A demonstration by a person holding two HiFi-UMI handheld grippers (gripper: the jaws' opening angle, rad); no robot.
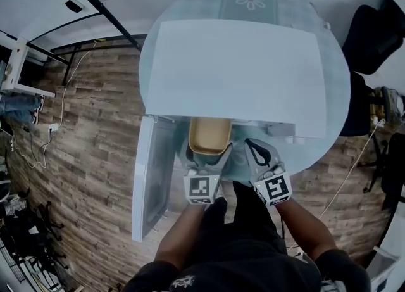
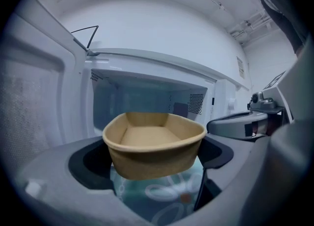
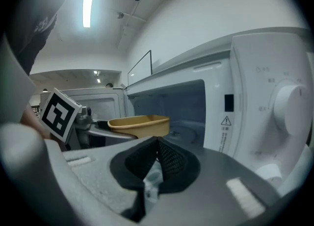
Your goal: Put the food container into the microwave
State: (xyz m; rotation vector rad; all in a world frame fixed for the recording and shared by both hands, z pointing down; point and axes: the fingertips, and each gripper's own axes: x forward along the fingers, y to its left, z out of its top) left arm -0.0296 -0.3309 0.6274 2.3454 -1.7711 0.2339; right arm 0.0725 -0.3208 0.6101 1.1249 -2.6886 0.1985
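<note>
**Container at the microwave mouth, not yet inside**

Progress: the microwave (image 1: 237,75) door (image 1: 150,177) hangs fully open to the left, so that step is done. The food container (image 2: 153,146) is off the table (image 1: 329,126) and carried in the left gripper (image 2: 152,161). Its jaws are spread wide, one pad against each side wall. The tub is tan, empty and level. In the left gripper view it sits just before the cavity opening, with the flowered cloth showing beneath it. From the head view its far end reaches the microwave's front edge; whether it crosses the threshold I cannot tell. Left to do, as I judge it: push the container in over the cavity floor, set it down, let go and back out. The door may need closing afterward.

The right gripper (image 3: 157,142) sits just beside the left, on its right. Its jaws are pressed together with nothing between them.

Room and edges: the opening looks wider than the container, with spare space either side and above. The open door borders the left gripper's left side. The control panel with its dial (image 3: 289,107) stands right of the opening, close to the right gripper. The main risk I see is the tub's lower front edge catching the cavity's bottom lip.
</note>
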